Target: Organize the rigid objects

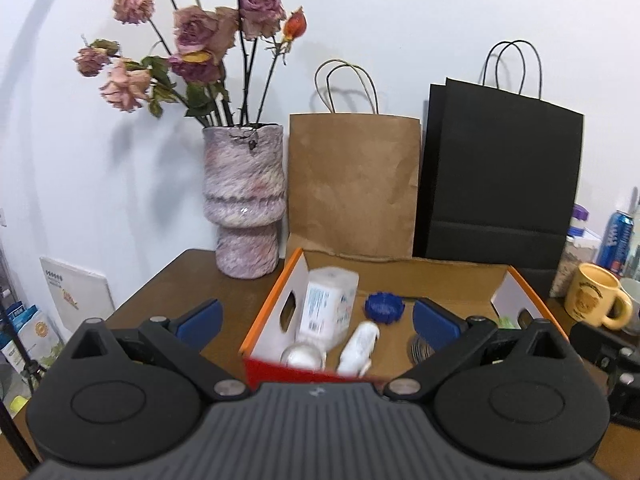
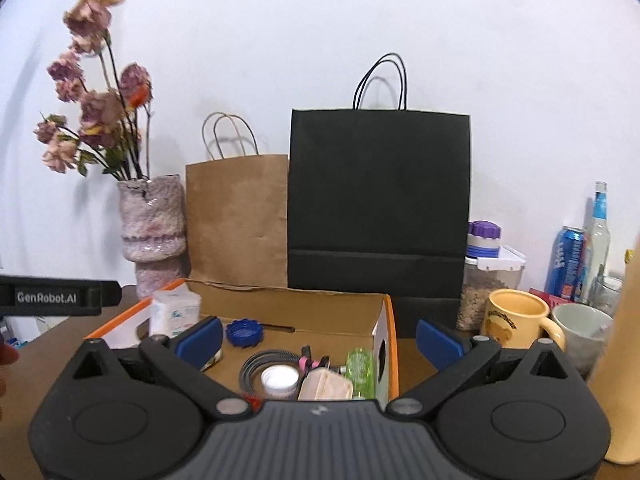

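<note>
**Both grippers spread above the open box**

Far left on the brown bench (image 1: 160,292): mottled pink vase (image 1: 244,200) with dried roses (image 1: 192,36). Right of it, against the wall, a brown paper bag (image 1: 352,184), then a taller black paper bag (image 1: 504,172). Both stand just behind the box.

Orange-edged cardboard box (image 1: 276,300), open on top, sits near centre. Inside, left to right: white carton (image 1: 328,304) leaning on the left wall, a round clear container (image 1: 302,354), a small white bottle (image 1: 358,346) lying down, blue cap (image 1: 384,307) toward the far wall. Right-wrist view adds a coiled grey cable (image 2: 256,364), white-lidded jar (image 2: 280,380), a beige piece (image 2: 325,388), green bottle (image 2: 360,372) by the right wall.

Right of the box: lidded jar of dry goods (image 2: 486,292), yellow mug (image 2: 516,318), grey cup (image 2: 582,332), blue can (image 2: 568,262), clear glass bottle (image 2: 599,236).

Left gripper (image 1: 316,314): spread wide, holding nothing, over the box's near left. Right gripper (image 2: 319,338): spread wide, holding nothing, over the box's near right.
</note>
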### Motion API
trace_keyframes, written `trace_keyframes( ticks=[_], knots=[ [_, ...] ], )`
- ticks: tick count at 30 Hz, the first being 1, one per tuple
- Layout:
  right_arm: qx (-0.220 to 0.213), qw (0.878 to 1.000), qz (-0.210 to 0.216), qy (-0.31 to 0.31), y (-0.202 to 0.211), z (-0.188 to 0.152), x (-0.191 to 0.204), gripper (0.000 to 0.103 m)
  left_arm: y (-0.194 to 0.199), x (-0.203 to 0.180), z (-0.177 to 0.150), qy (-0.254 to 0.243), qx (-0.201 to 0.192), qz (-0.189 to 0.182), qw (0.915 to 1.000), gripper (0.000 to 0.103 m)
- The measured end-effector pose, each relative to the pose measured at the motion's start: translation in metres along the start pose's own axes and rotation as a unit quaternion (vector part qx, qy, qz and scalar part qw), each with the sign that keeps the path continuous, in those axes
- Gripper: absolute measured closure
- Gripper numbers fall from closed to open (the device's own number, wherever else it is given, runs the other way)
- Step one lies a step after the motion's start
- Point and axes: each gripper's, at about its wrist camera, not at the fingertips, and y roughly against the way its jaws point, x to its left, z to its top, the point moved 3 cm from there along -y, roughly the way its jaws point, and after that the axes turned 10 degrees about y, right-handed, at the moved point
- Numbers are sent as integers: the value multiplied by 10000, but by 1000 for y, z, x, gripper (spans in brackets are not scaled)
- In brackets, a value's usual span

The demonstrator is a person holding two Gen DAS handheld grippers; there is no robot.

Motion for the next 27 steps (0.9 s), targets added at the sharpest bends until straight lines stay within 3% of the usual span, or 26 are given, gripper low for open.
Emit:
trace_keyframes(
  ticks=[13,27],
  knots=[
    [325,9993,166,-50,117,-33,19,0,108,28,-60,-145,420,8,9990,0],
    [591,9980,208,-80,169,-68,32,0,162,57,-102,-161,637,120,9978,0]
  ],
)
